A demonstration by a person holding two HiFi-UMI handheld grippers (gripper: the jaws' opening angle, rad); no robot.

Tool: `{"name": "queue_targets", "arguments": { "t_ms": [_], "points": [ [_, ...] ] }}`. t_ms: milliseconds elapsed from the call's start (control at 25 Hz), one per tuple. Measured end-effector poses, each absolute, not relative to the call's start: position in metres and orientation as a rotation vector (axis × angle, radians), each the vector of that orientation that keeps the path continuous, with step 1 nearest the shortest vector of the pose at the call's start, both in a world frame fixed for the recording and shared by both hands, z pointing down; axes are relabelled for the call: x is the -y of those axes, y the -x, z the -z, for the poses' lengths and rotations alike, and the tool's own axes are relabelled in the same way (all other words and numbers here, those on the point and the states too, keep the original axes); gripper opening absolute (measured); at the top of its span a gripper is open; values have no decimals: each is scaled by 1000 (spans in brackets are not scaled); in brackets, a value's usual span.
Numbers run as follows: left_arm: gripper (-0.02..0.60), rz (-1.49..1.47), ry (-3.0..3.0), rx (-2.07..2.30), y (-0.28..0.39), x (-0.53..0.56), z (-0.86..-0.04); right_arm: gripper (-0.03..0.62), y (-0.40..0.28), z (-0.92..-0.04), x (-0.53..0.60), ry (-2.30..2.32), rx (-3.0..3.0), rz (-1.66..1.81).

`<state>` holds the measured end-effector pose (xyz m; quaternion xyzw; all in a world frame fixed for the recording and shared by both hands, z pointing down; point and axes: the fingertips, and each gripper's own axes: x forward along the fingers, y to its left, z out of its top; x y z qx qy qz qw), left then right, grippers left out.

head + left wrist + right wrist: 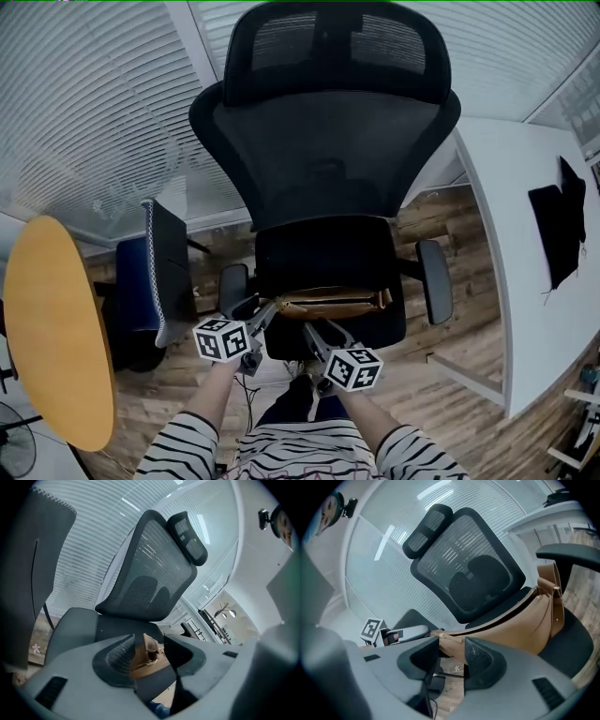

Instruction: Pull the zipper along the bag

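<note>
A tan leather bag [333, 302] lies along the front of the black office chair seat [323, 248]. Its zipper [501, 618] stands open as a dark gap along the top. My left gripper [270, 307] is shut on the bag's left end, whose brown tab [149, 649] sits between its jaws. My right gripper [319, 330] comes in from the front at that same end. Its jaws are closed narrowly around the gold zipper pull [441, 636] and the bag's corner [452, 644]. The left gripper [408, 632] shows beside it in the right gripper view.
The chair's armrests [436, 281] flank the seat, with its mesh back [323, 150] behind. A round yellow table [56, 337] is at the left, with a dark blue chair [155, 272] next to it. A white desk [530, 244] runs along the right. The floor is wood.
</note>
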<state>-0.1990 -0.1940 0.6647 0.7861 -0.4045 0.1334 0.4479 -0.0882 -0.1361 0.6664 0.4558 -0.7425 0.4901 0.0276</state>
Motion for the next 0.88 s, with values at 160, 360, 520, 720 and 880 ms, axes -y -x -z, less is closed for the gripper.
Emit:
{"name": "queue_targets", "arguments": {
  "t_ms": [160,360,520,720,880],
  "points": [
    [204,-290,-1918,975,197,194,-669,181,96,-676,139,-1378,2311,-1563],
    [140,-316,-1947,951,193,191,-673,181,98,-685,142,-1383,2310,-1520],
    [63,-335,-1975,955,194,189,-675,181,100,-688,146,-1378,2334,-1548],
    [51,-353,-2003,957,197,188,-677,181,106,-695,147,-1348,2337,-1584],
    [49,-312,-2012,961,198,185,-677,181,108,-697,149,-1353,2345,-1669]
  ]
}}
